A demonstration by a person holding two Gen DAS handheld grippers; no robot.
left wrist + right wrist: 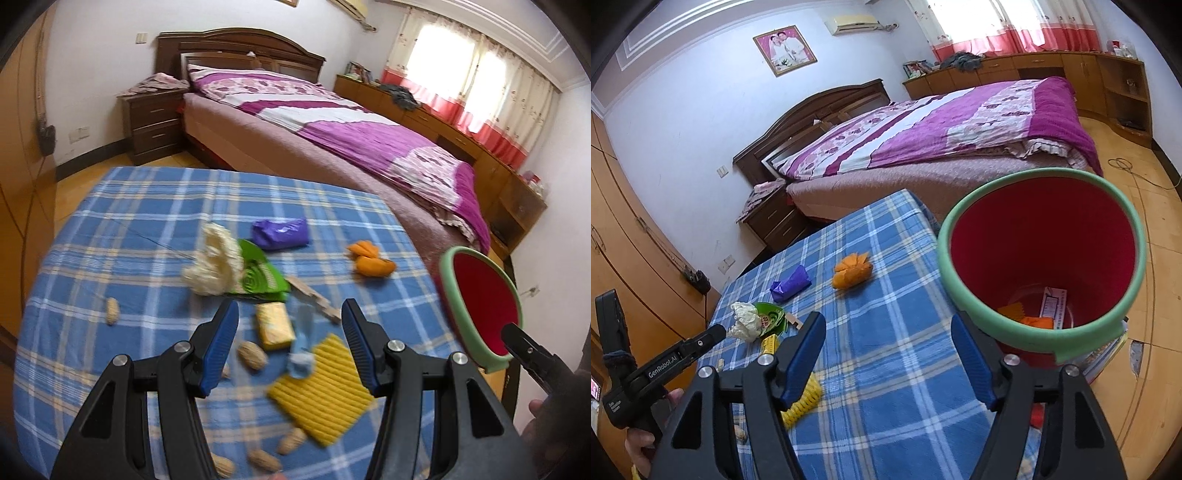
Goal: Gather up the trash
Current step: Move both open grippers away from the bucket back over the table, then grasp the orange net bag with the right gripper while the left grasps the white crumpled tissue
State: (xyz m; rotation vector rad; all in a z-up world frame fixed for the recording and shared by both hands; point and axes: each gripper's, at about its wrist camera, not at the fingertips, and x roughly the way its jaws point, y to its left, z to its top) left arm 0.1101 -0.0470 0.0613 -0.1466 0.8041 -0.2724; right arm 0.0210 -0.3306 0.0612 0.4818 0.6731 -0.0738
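Observation:
Trash lies scattered on the blue plaid tablecloth [122, 206]: a yellow ribbed cloth [325, 391], a yellow packet [275, 325], a clear bottle with a blue cap [303, 343], several peanuts [253, 354], a green wrapper [258, 277], white crumpled paper [216, 262], a purple wrapper [280, 232] and orange peel [369, 258]. My left gripper [290, 310] hovers open above the packet and bottle, touching neither. My right gripper [886, 321] is open over bare cloth, its right finger beside the green rim of the red bin [1041, 254]. Orange scraps and paper lie in the bin.
A wooden stick [314, 295] lies beside the green wrapper. Behind the table stands a bed with a purple quilt [332, 110], with a nightstand [155, 122] to its left. The bin is off the table's right edge, above wooden floor [1145, 295]. A hand [642, 446] holds the left gripper.

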